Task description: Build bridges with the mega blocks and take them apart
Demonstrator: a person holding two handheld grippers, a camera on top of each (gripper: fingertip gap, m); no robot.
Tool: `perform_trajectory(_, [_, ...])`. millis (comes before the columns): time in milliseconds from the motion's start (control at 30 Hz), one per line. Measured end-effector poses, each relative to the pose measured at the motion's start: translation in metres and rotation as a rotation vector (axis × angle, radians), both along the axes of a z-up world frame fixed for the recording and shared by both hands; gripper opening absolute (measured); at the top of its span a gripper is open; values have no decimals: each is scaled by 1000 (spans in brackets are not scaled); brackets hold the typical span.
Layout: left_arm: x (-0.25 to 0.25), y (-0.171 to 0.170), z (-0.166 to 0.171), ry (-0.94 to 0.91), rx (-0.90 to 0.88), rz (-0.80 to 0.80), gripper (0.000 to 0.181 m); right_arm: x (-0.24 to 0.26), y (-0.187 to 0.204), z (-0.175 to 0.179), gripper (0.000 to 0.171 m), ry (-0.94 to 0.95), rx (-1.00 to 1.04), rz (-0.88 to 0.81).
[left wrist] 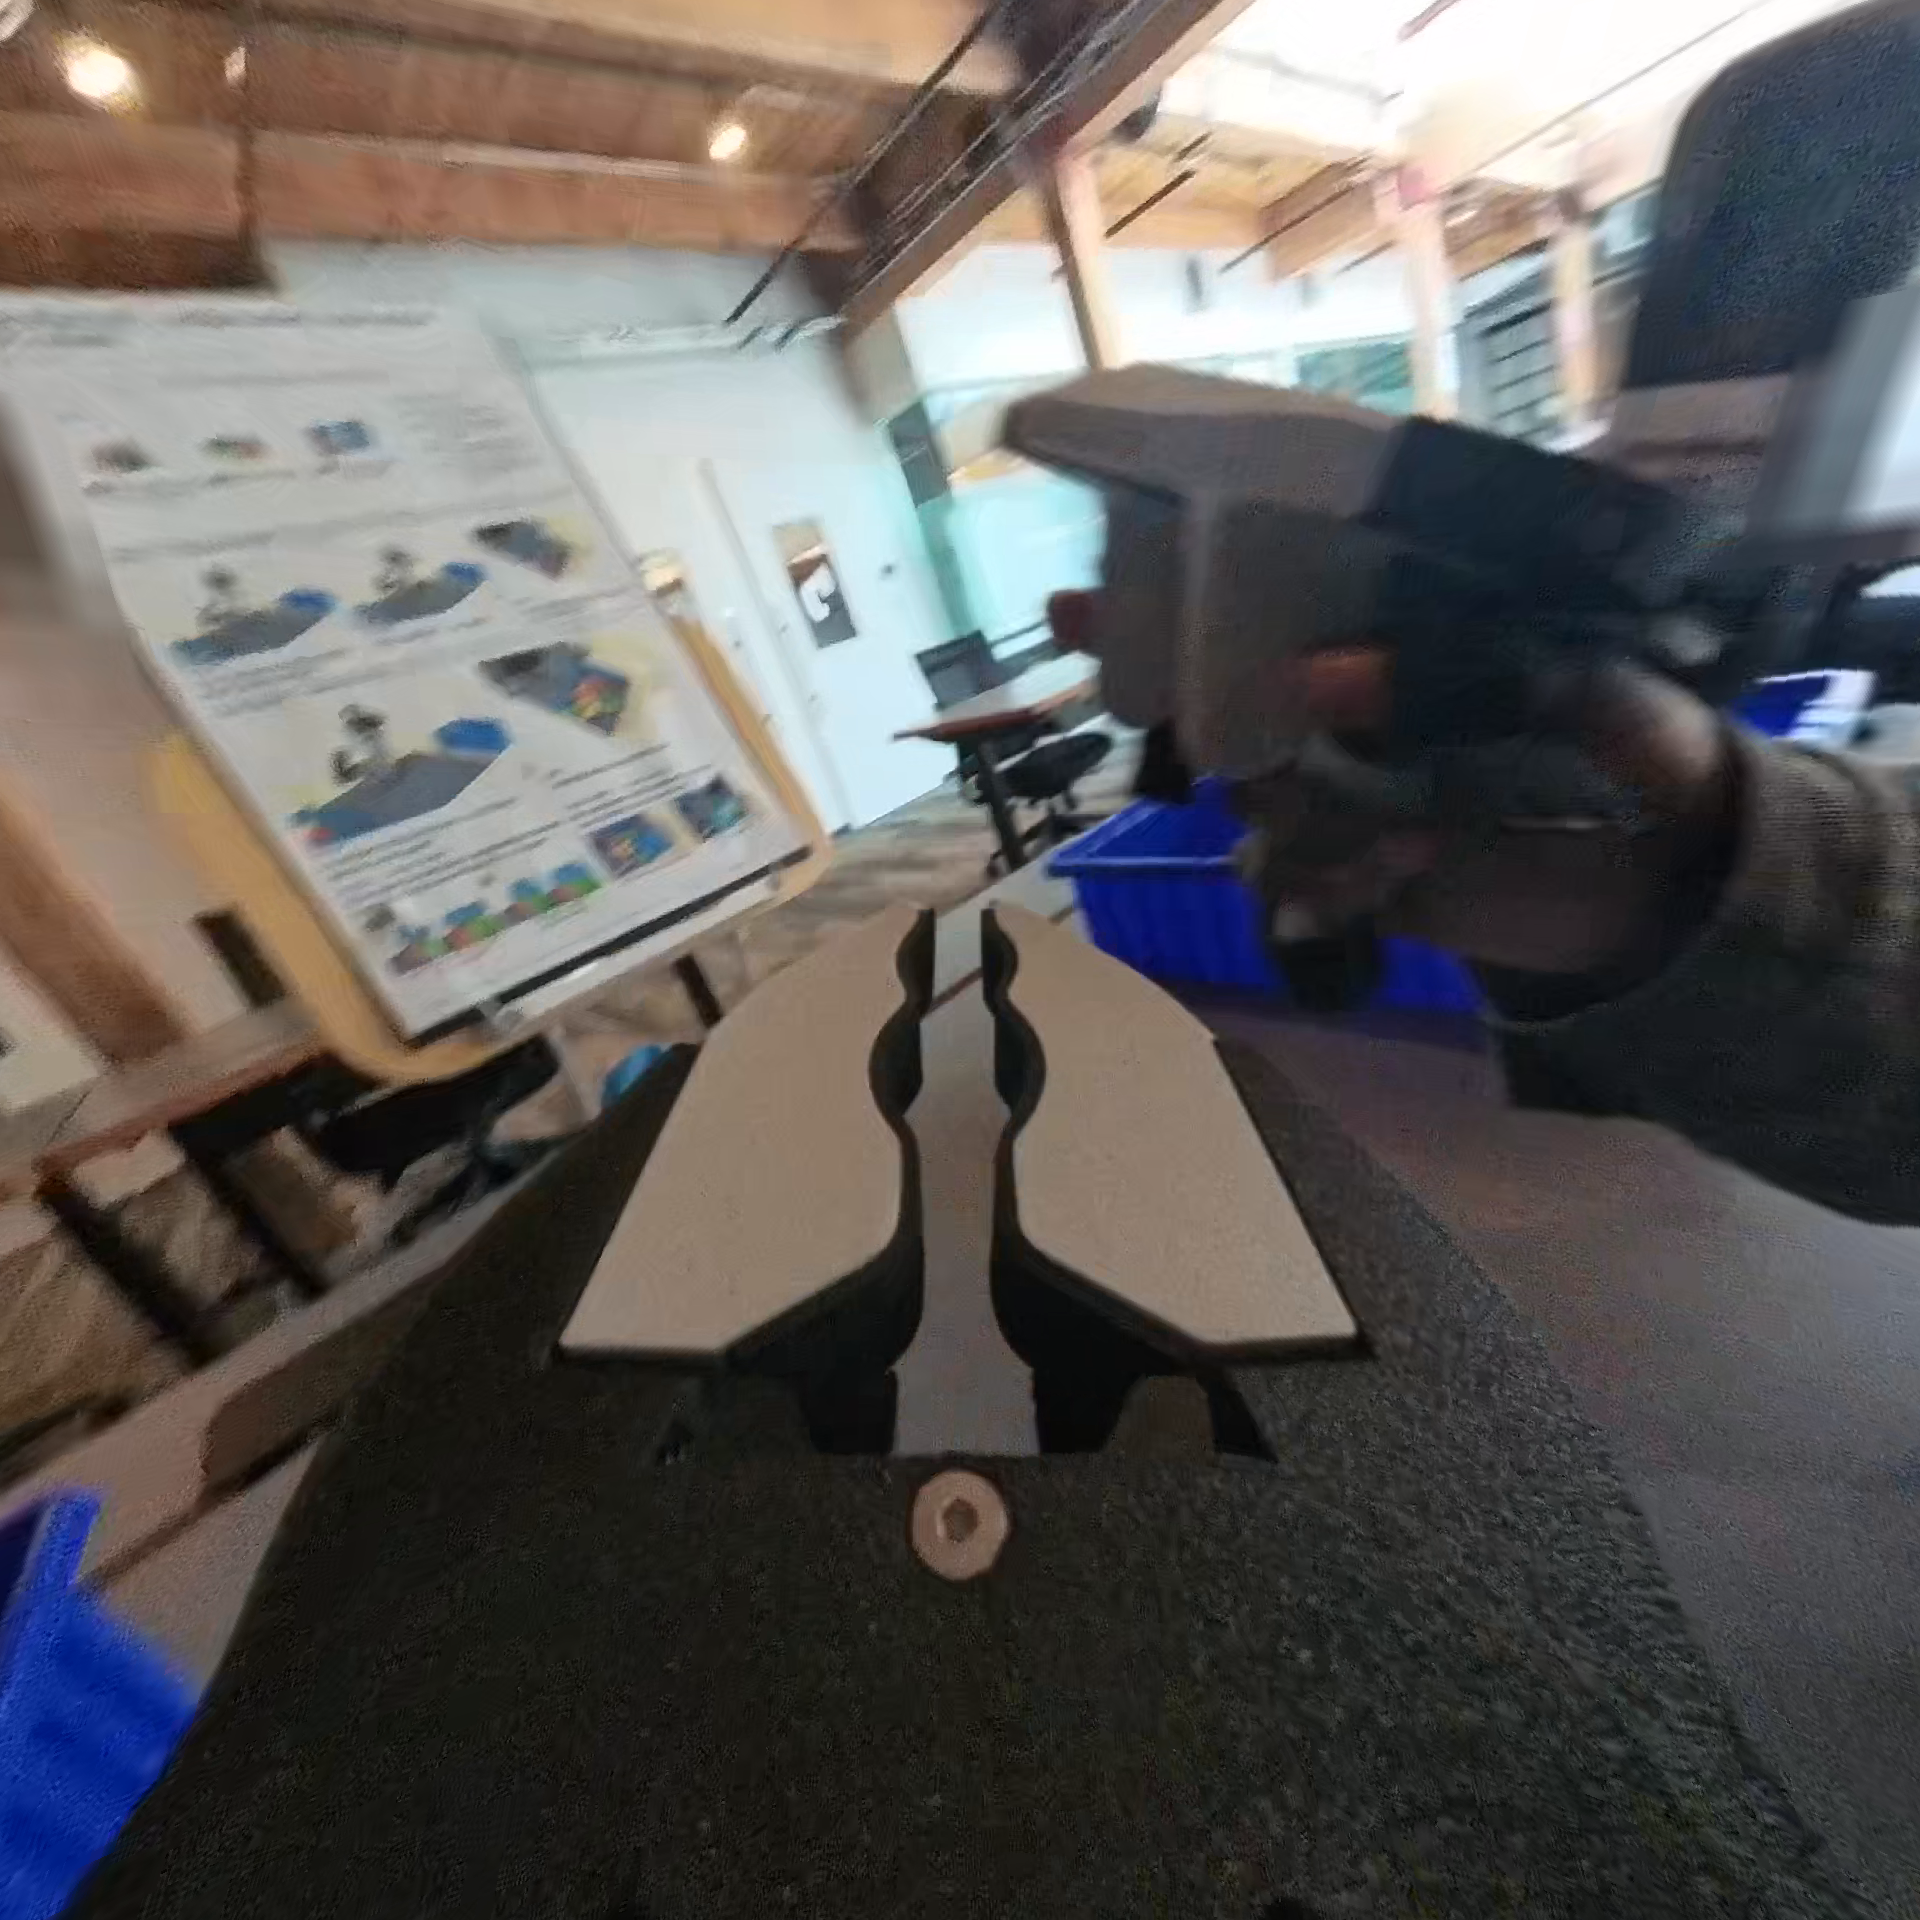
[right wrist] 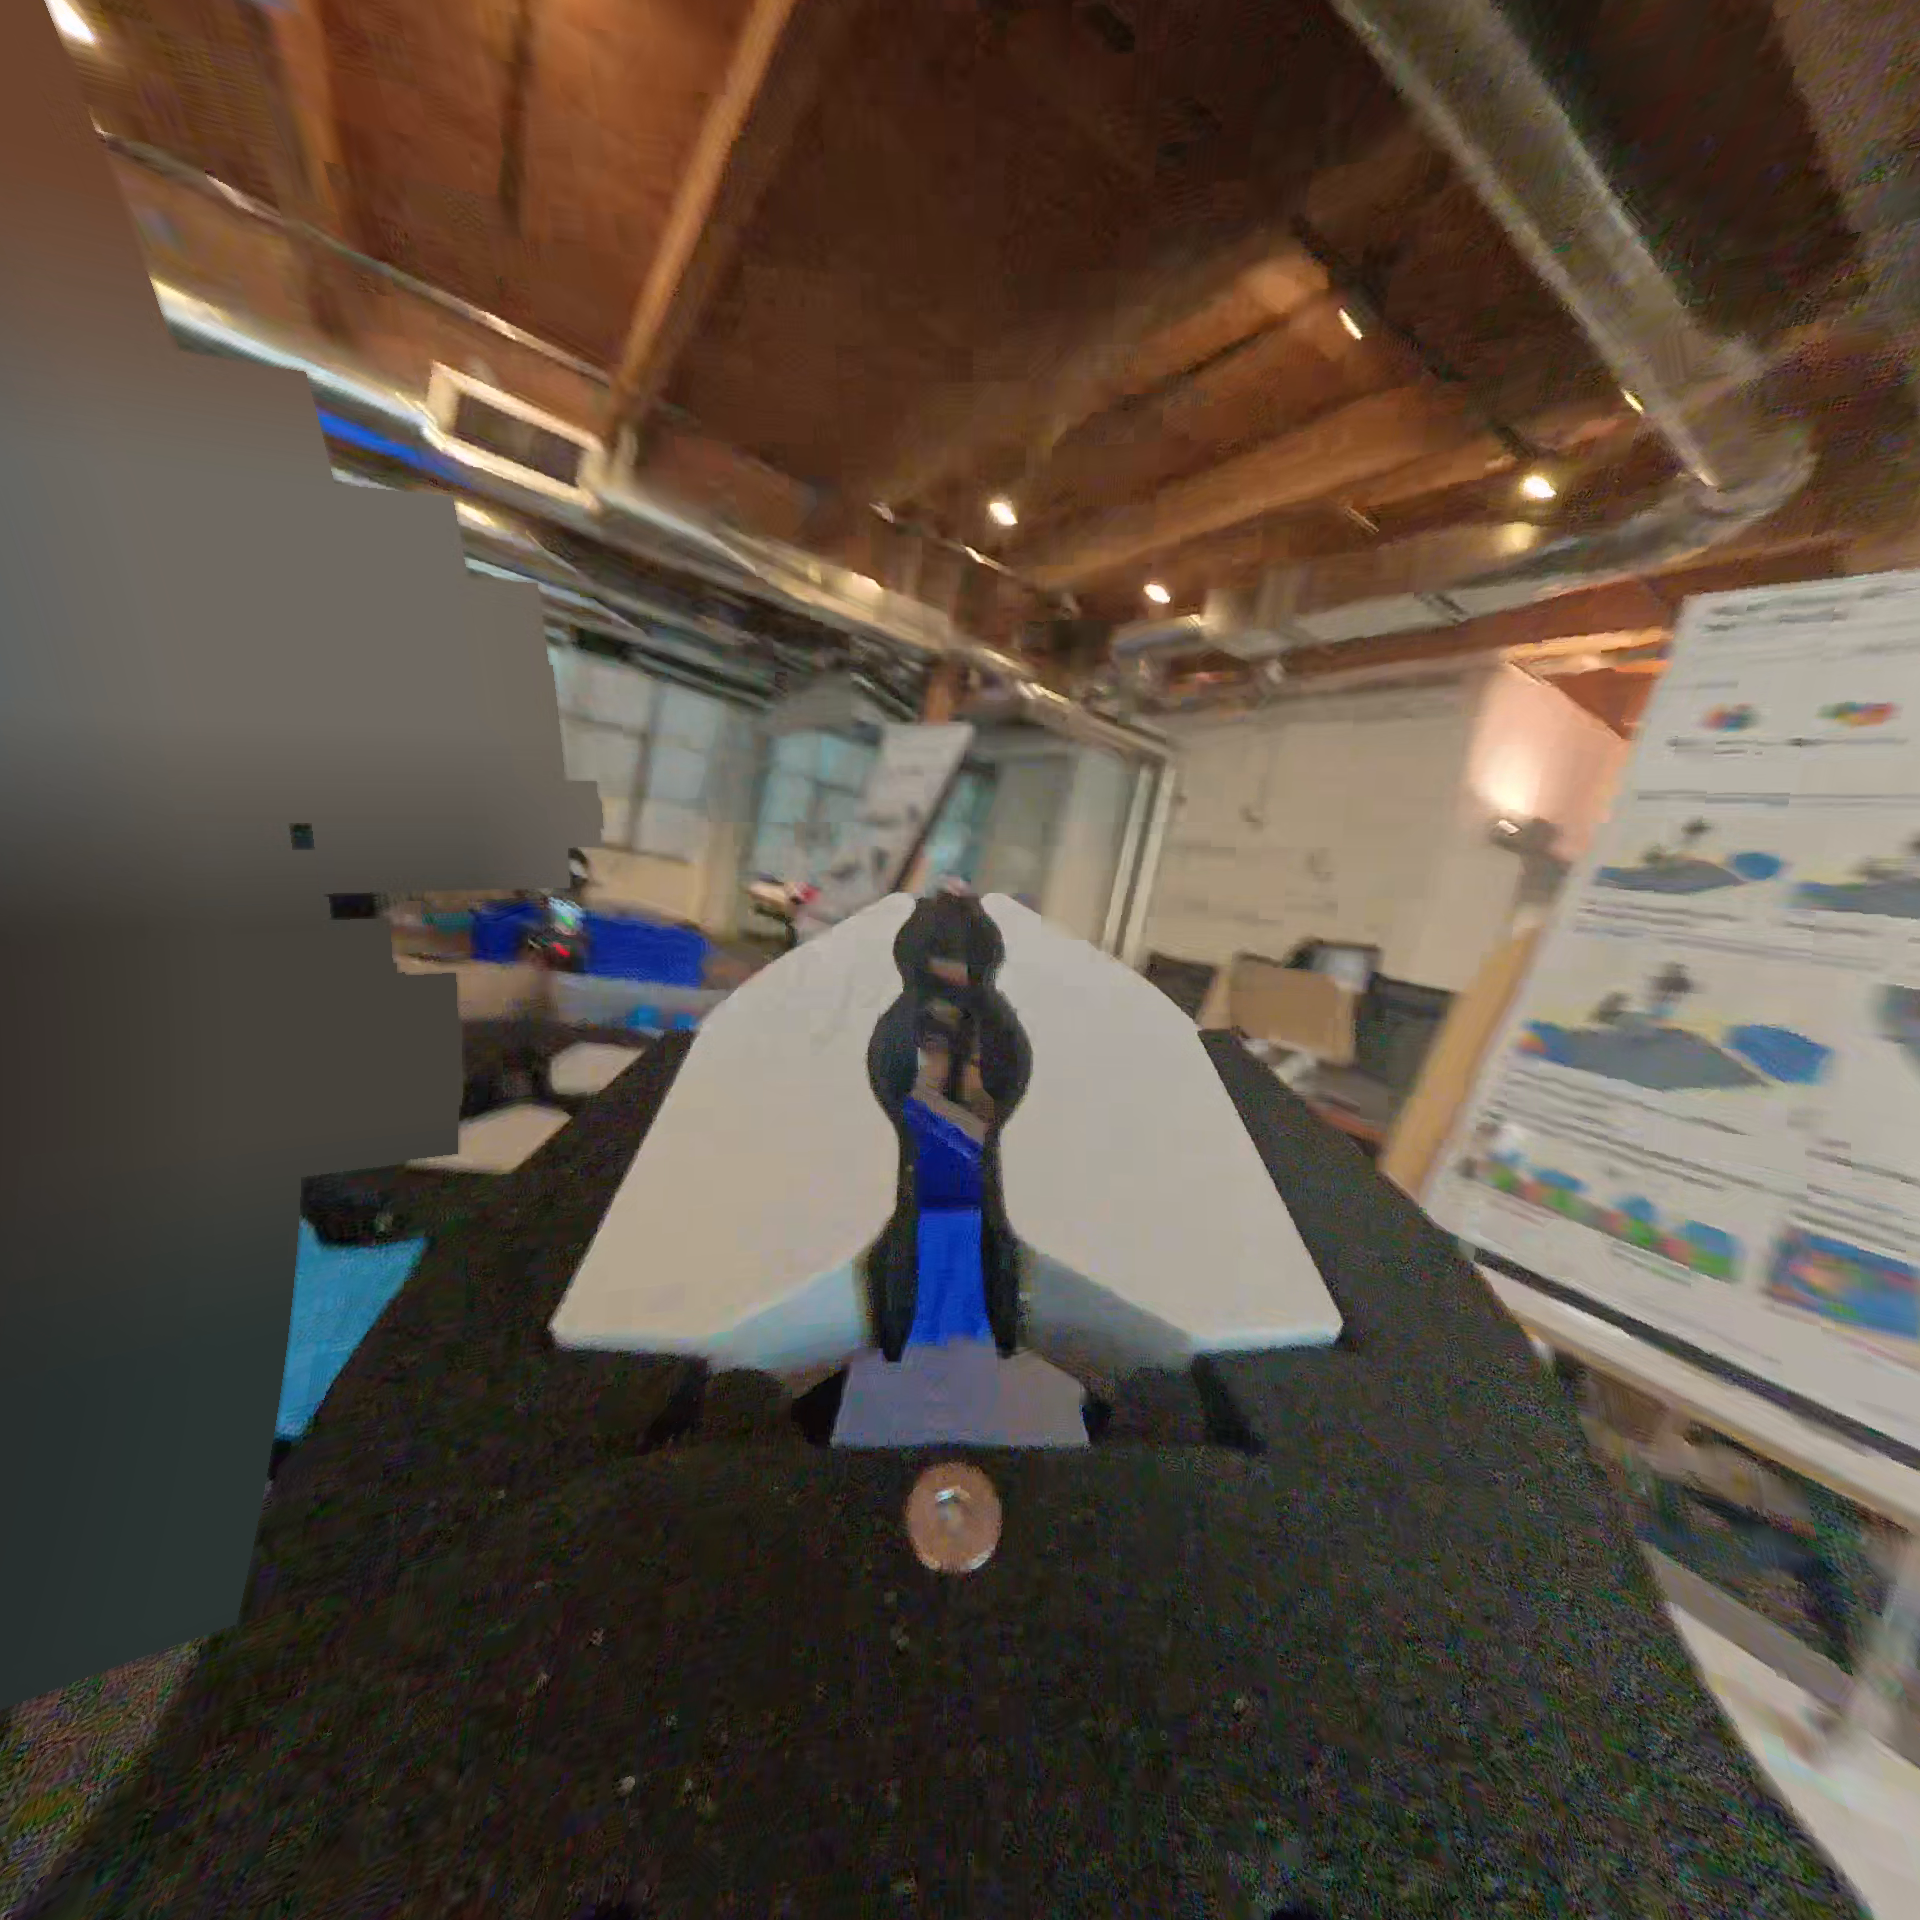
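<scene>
Left tool (left wrist: 958, 935): nearly together, empty. Right tool (right wrist: 951, 914): together, empty. Both raised, no blocks visible; next: descend to worktop.

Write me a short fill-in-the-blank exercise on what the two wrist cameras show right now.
1. The left gripper has its fingers nearly together and holds ____.
2. Beyond it, past the right gripper, stands a plastic bin whose colour is ____.
3. The poster leans on an easel on the ____ side of the left wrist view.
4. The ceiling above the right gripper is made of ____.

Missing words: nothing; blue; left; wood
</scene>
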State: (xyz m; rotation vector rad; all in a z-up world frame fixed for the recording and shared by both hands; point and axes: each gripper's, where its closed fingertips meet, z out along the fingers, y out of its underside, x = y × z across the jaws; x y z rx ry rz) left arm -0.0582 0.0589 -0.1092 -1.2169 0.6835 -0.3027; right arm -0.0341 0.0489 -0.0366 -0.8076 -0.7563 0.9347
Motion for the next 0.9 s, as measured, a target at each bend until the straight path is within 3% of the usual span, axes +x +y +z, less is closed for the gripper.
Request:
perform_trajectory(133, [-73,37,-16,-80,-188,295,11,34,55,-41,21,-226,-114,-290])
perform_trajectory(200, [-100,47,-24,-50,-231,424,14,52,80,-65,42,-320,-184,-421])
perform_trajectory(300, [-124,56,-39,7,-337,537,31,73,105,-98,70,-417,-316,-512])
perform_trajectory(333, [-127,56,-42,9,-366,543,38,79,110,-106,73,-437,-349,-528])
perform_trajectory(467, [-150,52,-55,72,-492,581,52,100,124,-128,79,-577,-427,-591])
perform_trajectory(667, [-219,18,-8,186,-441,628,37,141,121,-134,74,-690,-452,-645])
perform_trajectory(900, [-322,-7,-8,206,-642,670,30,168,118,-133,71,-689,-474,-669])
